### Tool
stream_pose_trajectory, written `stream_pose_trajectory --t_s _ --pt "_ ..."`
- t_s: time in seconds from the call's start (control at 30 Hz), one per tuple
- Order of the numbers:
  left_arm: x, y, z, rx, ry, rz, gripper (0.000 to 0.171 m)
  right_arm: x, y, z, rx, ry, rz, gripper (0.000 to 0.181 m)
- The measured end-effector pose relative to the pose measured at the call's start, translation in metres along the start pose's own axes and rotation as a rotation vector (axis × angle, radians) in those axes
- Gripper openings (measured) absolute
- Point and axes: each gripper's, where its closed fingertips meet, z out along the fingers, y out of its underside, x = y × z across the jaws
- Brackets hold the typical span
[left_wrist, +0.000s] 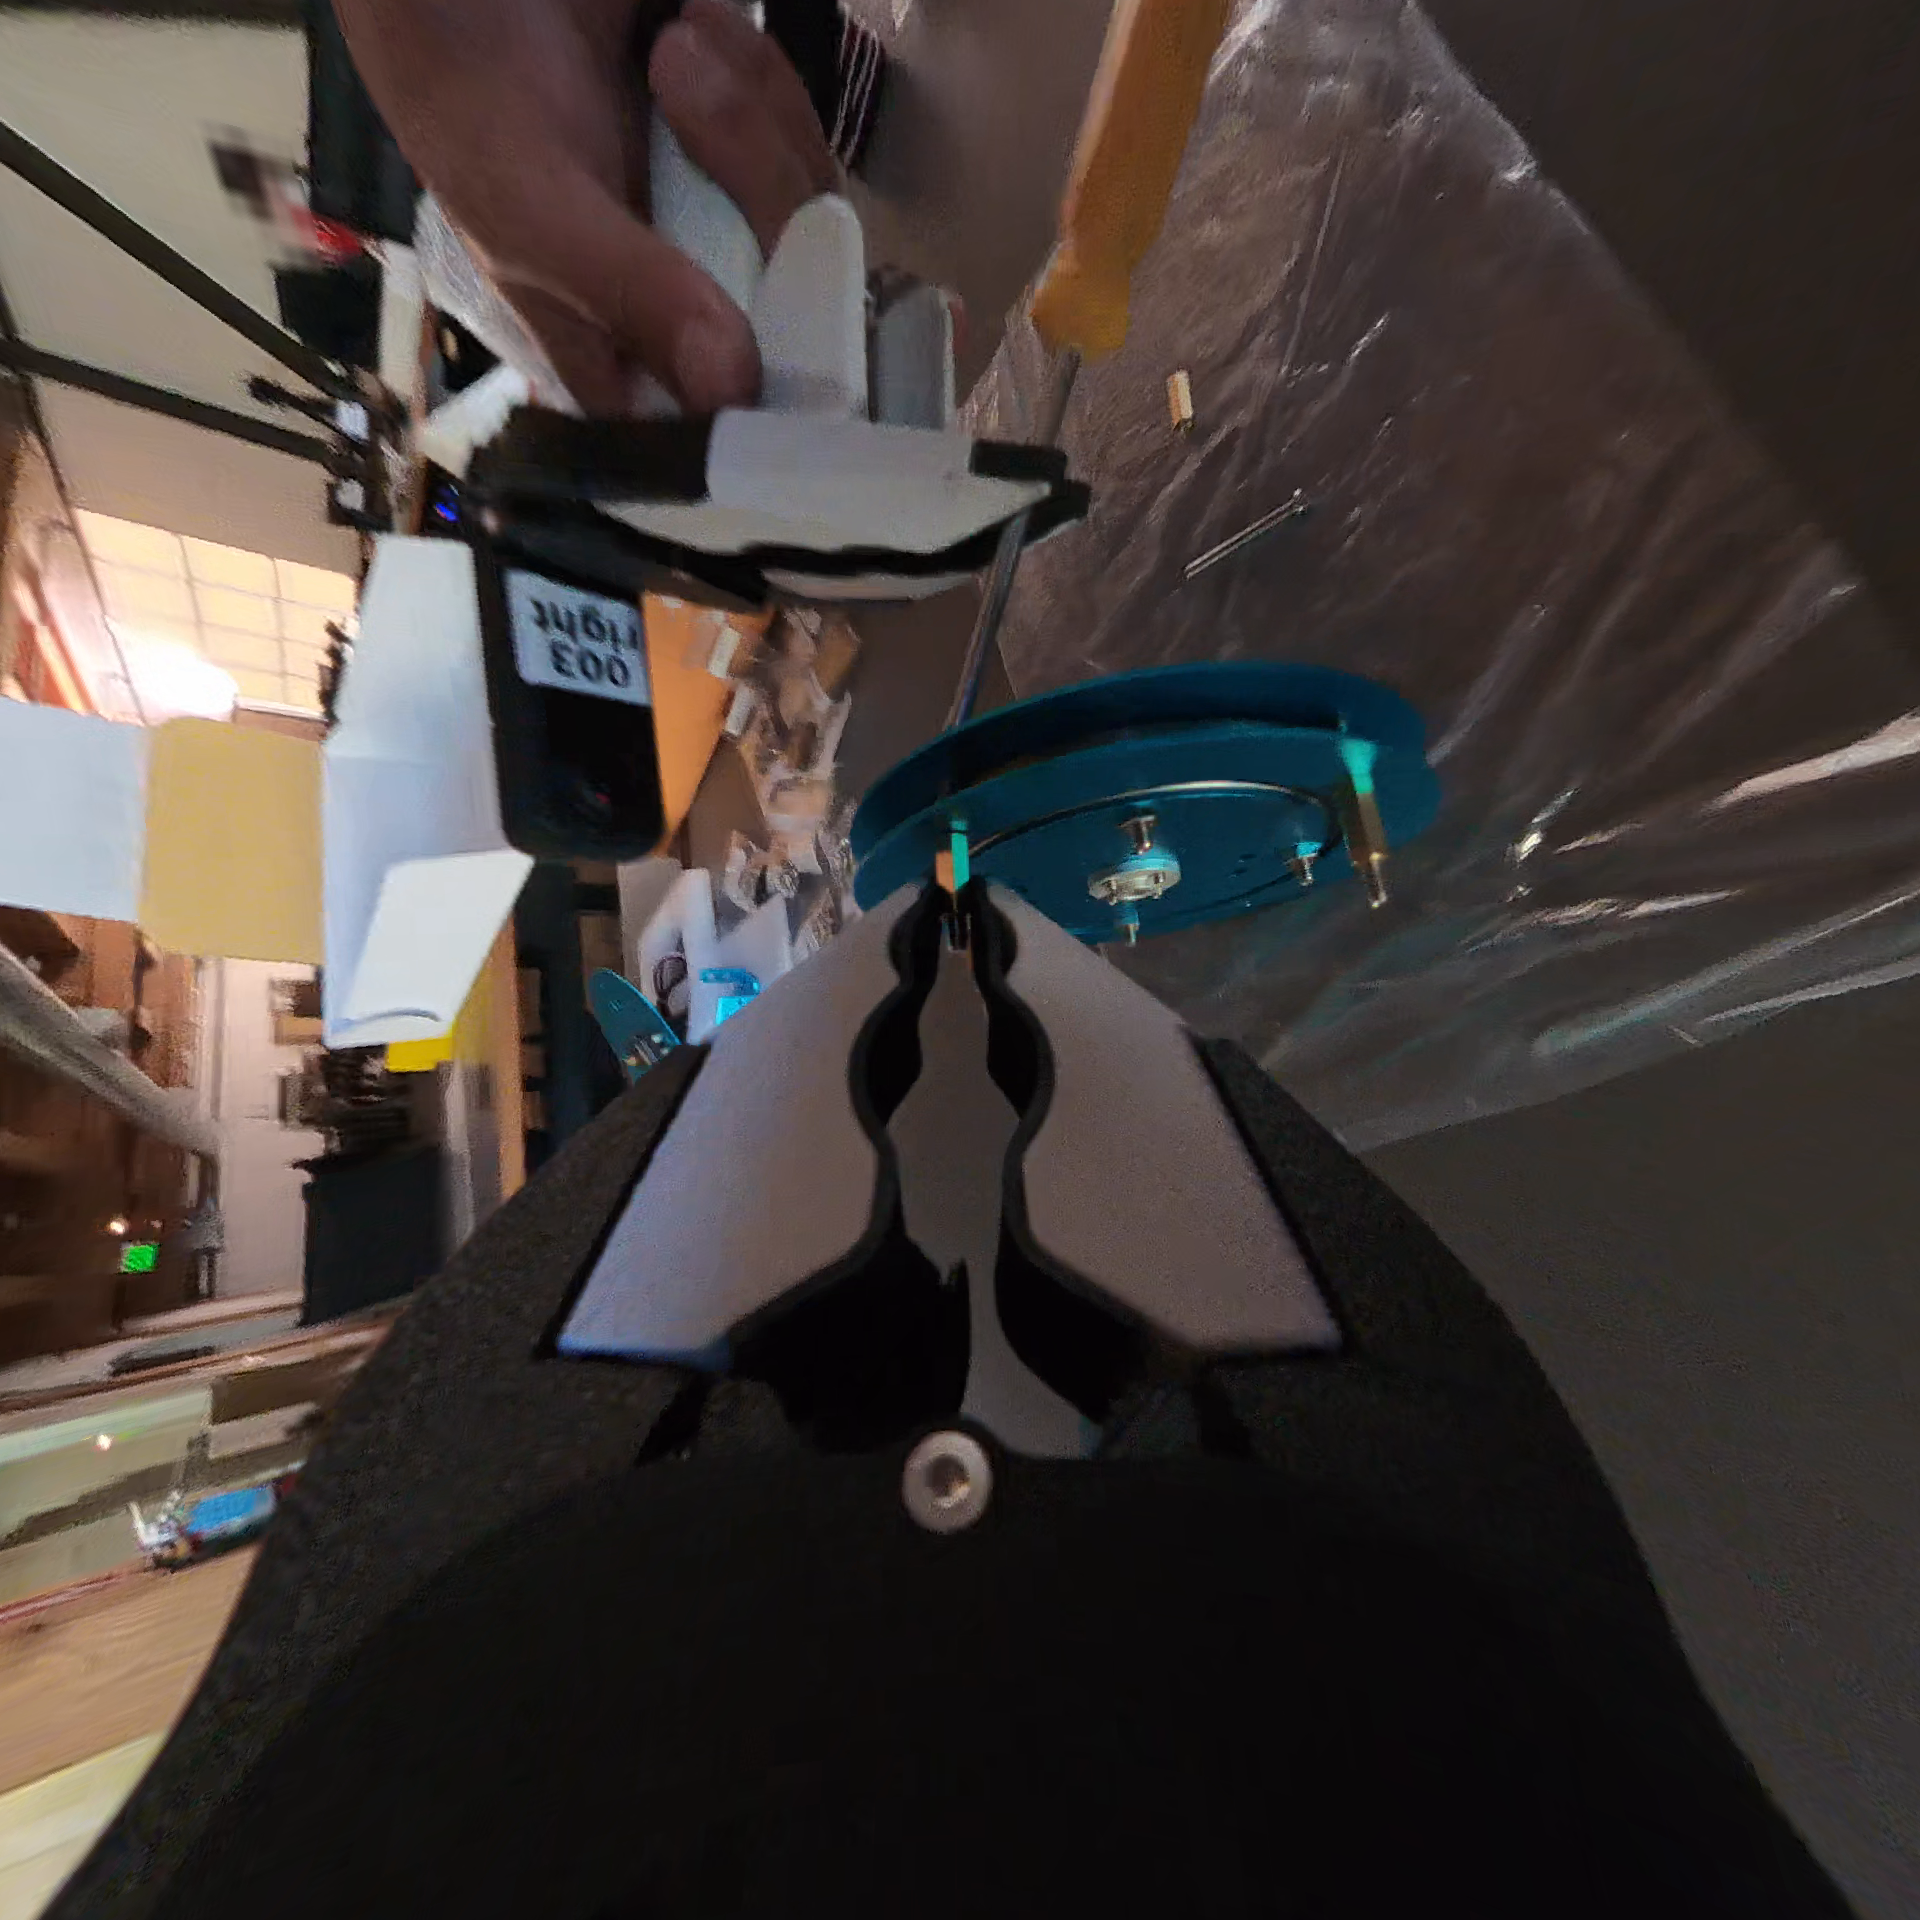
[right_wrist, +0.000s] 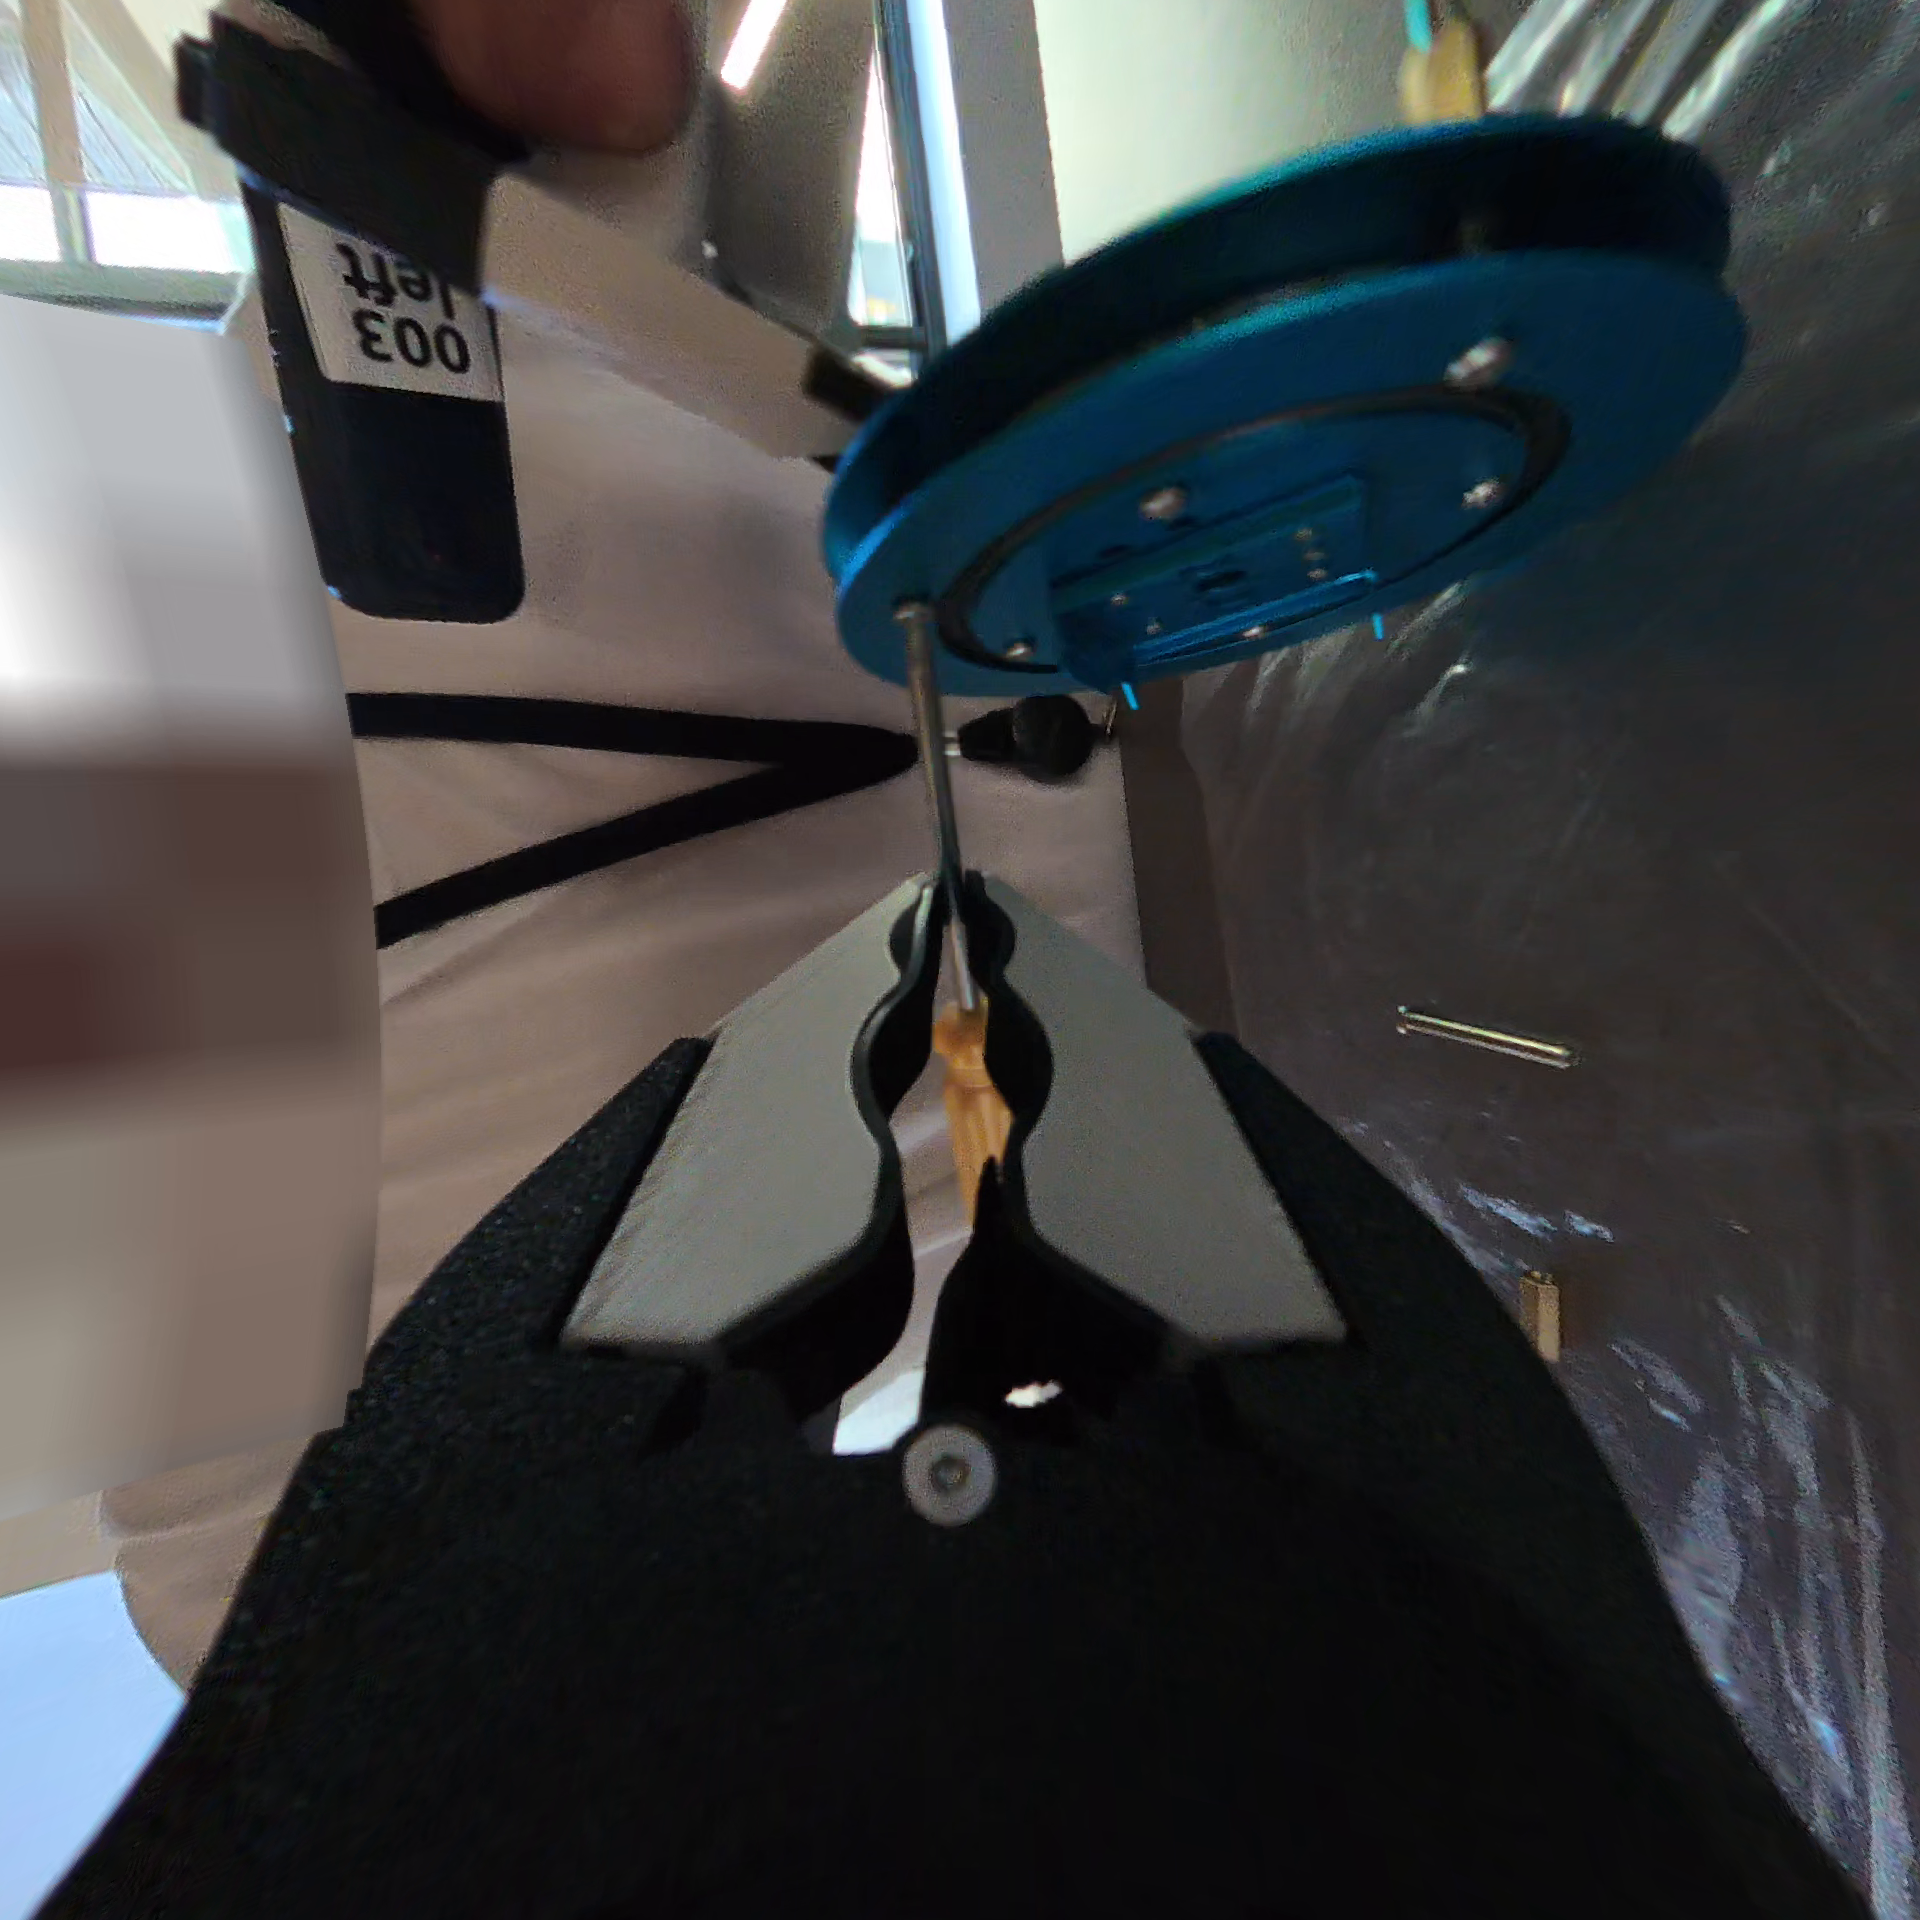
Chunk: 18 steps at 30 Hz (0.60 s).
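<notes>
The left gripper (left_wrist: 958, 914), black with grey finger pads, has its jaws pressed together on a small brass standoff post (left_wrist: 954, 854) at the near edge of a round blue two-layer metal disc assembly (left_wrist: 1153, 790). The disc assembly is held up in the air, tilted, in front of a crinkled clear plastic sheet (left_wrist: 1455, 468).

The right gripper (right_wrist: 948, 904) has its jaws pinched on the thin steel shaft of a screwdriver with a yellow handle (right_wrist: 940, 790). The handle sits between the finger pads, and the shaft's far tip touches a screw at the near left rim of the disc assembly's lower plate.

In the left wrist view, a person's hand (left_wrist: 561, 229) grips the right gripper's white handle at upper left.

Lying loose on the plastic sheet, right of the disc assembly, are a slim silver metal pin (right_wrist: 1486, 1037) and a short brass spacer (right_wrist: 1540, 1311), well apart from both grippers.
</notes>
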Motion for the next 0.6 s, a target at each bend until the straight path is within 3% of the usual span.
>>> stream_pose_trajectory --t_s 0.1,0.23,0.4,0.5,0.6 --pt "0.006 -0.008 -0.003 0.047 0.029 -0.065 0.004 0.009 0.008 0.007 -0.076 0.104 -0.069 0.003" --pt "0.009 -0.005 -0.005 0.08 0.161 -0.351 0.004 0.062 0.02 -0.026 -0.249 0.701 -0.405 0.004" --pt "0.016 -0.009 -0.011 0.17 0.419 -0.785 0.004 0.076 0.016 -0.02 -0.147 0.807 -0.537 0.003" --pt "0.019 -0.012 -0.013 0.222 0.522 -0.942 0.004 0.078 0.006 -0.016 -0.028 0.821 -0.624 0.008" --pt "0.018 -0.013 -0.013 0.25 0.541 -1.012 0.005 0.039 -0.018 -0.015 0.236 0.758 -0.805 0.019"
